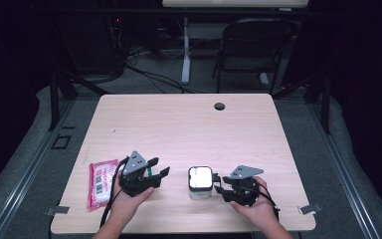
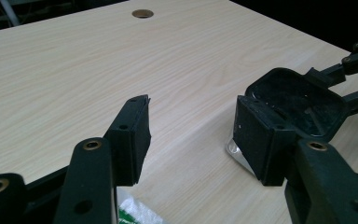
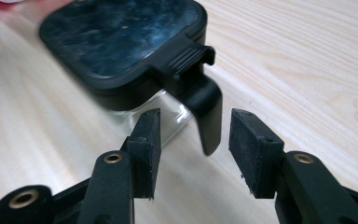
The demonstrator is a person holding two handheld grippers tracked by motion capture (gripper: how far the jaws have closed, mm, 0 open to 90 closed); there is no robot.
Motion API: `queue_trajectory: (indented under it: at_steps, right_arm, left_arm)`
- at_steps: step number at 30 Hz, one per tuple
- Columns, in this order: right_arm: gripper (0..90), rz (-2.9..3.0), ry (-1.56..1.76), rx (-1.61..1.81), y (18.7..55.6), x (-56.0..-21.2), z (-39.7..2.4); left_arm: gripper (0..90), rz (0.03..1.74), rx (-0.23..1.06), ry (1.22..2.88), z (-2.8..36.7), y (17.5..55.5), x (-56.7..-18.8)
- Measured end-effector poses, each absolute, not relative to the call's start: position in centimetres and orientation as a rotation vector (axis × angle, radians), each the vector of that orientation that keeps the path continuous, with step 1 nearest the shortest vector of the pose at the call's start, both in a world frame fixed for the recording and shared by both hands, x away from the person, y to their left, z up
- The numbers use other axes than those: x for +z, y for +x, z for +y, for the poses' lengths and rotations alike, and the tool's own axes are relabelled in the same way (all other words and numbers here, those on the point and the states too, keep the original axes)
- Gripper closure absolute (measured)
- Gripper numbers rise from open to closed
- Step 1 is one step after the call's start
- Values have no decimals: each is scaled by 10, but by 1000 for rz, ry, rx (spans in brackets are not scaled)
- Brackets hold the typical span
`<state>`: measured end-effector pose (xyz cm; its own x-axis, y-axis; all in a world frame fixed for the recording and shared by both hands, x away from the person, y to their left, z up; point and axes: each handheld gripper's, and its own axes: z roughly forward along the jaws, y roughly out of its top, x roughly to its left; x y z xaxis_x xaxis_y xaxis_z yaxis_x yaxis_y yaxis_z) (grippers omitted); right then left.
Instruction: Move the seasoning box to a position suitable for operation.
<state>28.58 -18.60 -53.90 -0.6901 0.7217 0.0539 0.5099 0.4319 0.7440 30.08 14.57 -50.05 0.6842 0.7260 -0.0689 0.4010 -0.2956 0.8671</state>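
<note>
A small clear container (image 1: 200, 182) with a black lid stands near the table's front edge, between the two grippers. My right gripper (image 1: 218, 183) points left at it. In the right gripper view the jaws of that gripper (image 3: 193, 144) stand open on either side of the lid's black latch tab (image 3: 206, 114), with a gap on each side. My left gripper (image 1: 159, 169) is open to the left of the container, with nothing between its fingers (image 2: 191, 135). The left gripper view shows the container's lid (image 2: 296, 100) beyond its right jaw.
A pink packet (image 1: 101, 183) lies at the front left of the wooden table (image 1: 189, 124). A green and white wrapper (image 2: 135, 212) lies under the left gripper. There is a round cable hole (image 1: 220, 106) near the far edge, and a black folding chair (image 1: 251, 47) stands behind the table.
</note>
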Motion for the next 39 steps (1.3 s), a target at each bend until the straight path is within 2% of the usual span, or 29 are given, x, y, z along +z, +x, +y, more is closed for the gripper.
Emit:
queue_trajectory:
  at_steps: [6,14,18,22,27,39]
  right_arm:
    - [566,2378,1100,1109,275,-523,-194]
    - [513,2288,1213,1192,282,-505,-192]
    - [511,2225,1285,1212,286,-498,-185]
    - [592,2203,1313,1158,289,-495,-177]
    - [733,2161,1362,1187,288,-497,-173]
    - [817,2162,1394,1216,286,-504,-173]
  left_arm:
    - [473,872,392,1938,139,309,-499]
    - [441,908,357,1898,129,317,-496]
    - [460,888,295,1878,124,322,-497]
    - [535,898,233,1905,119,325,-501]
    - [612,869,244,1948,113,321,-509]
    - [774,842,195,2029,109,313,-522]
